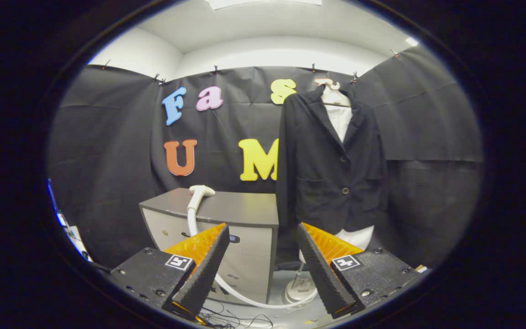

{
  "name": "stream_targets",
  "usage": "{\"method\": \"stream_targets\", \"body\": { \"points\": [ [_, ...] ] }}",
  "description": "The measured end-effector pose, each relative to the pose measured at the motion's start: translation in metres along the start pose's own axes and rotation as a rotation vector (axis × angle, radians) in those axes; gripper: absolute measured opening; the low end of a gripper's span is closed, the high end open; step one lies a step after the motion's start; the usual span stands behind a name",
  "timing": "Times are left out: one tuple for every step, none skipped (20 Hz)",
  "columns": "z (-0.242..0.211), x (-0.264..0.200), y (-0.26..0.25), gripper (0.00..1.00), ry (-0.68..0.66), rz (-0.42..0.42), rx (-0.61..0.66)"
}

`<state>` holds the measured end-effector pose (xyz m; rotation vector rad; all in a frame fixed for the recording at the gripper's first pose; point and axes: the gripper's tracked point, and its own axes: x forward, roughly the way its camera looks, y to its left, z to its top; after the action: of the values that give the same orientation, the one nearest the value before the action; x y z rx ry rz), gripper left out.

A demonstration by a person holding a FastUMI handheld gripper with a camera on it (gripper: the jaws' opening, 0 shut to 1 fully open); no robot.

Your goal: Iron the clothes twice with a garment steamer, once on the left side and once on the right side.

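Steamer head [201,190] lies on cabinet [244,208], hose hanging down; hand-held gripper [263,246] open.

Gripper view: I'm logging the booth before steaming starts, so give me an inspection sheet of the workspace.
Surface: grey cabinet beyond the gripper, beside the jacket.
Job's things: steamer head rests on the cabinet top, its white hose running down to the floor; black jacket hangs over a white form on a stand.
Clutter: nothing seen on the cabinet top besides the steamer head.
Gripper: gripper open, holding nothing, short of the cabinet.
Cables: thin dark wires on the floor below the fingers.
Surroundings: black cloth wall, white ceiling.
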<state>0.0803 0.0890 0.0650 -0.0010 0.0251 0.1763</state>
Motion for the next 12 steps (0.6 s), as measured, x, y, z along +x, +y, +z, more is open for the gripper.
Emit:
{"method": "stream_targets", "body": {
  "points": [
    [0.008, 0.012, 0.008, 0.96, 0.0, 0.022, -0.005],
    [0.014, 0.025, 0.016, 0.96, 0.0, 0.045, -0.016],
    [0.02, 0.039, 0.025, 0.96, 0.002, 0.066, -0.031],
    [0.026, 0.052, 0.035, 0.96, 0.005, 0.088, -0.043],
    [0.032, 0.065, 0.047, 0.96, 0.01, 0.116, -0.051],
    [0.036, 0.08, 0.06, 0.96, 0.019, 0.144, -0.055],
    [0.042, 0.095, 0.071, 0.96, 0.025, 0.174, -0.052],
    [0.044, 0.107, 0.087, 0.96, 0.035, 0.221, -0.047],
    [0.044, 0.12, 0.101, 0.96, 0.05, 0.253, -0.042],
    [0.042, 0.136, 0.111, 0.96, 0.069, 0.272, -0.044],
    [0.04, 0.149, 0.122, 0.96, 0.085, 0.292, -0.048],
    [0.038, 0.164, 0.135, 0.96, 0.1, 0.308, -0.054]
  ]
}}
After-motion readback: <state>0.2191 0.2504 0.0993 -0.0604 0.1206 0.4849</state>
